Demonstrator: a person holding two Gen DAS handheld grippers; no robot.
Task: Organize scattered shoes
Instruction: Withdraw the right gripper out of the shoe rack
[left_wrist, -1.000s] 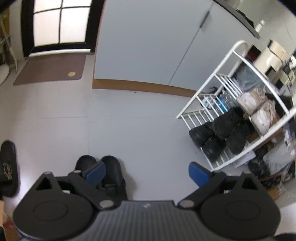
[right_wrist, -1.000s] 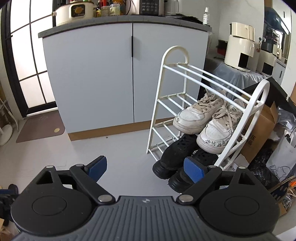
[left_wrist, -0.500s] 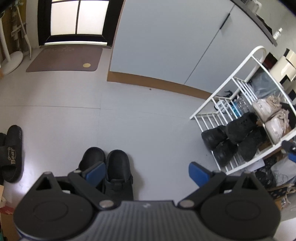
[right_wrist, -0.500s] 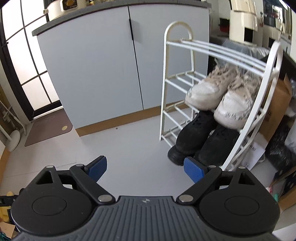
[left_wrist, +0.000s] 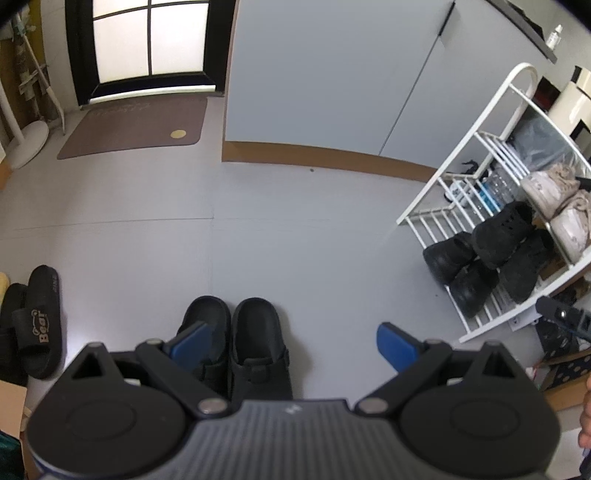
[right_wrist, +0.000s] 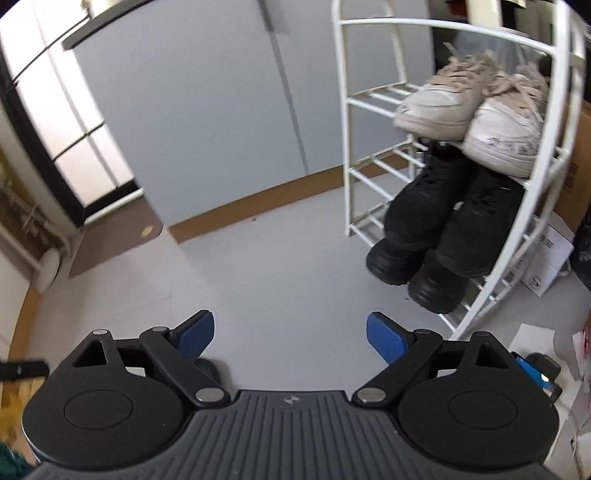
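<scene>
I have both tools spread wide and holding nothing, because I am only lining up a pick. My left gripper (left_wrist: 291, 341) hangs over the pair of black rubber clogs (left_wrist: 236, 343) standing side by side on the pale grey floor (left_wrist: 295, 240); its left blue pad overlaps the left clog in the view, though I cannot tell whether it touches. I judge these clogs are the next stray pair to lift, so I hold the jaws open enough to straddle one.

At nine o'clock in the left wrist view lie black slide sandals with gold lettering (left_wrist: 37, 325), well apart from the clogs and also loose.

My right gripper (right_wrist: 290, 334) points at bare floor, with the white wire shoe rack (right_wrist: 347, 122) at two o'clock. The rack already carries off-white lace-up sneakers (right_wrist: 469, 114) above and black lace-up boots (right_wrist: 439, 218) below. I keep that tool near the rack, probably ready to receive or steady whatever goes in.
</scene>
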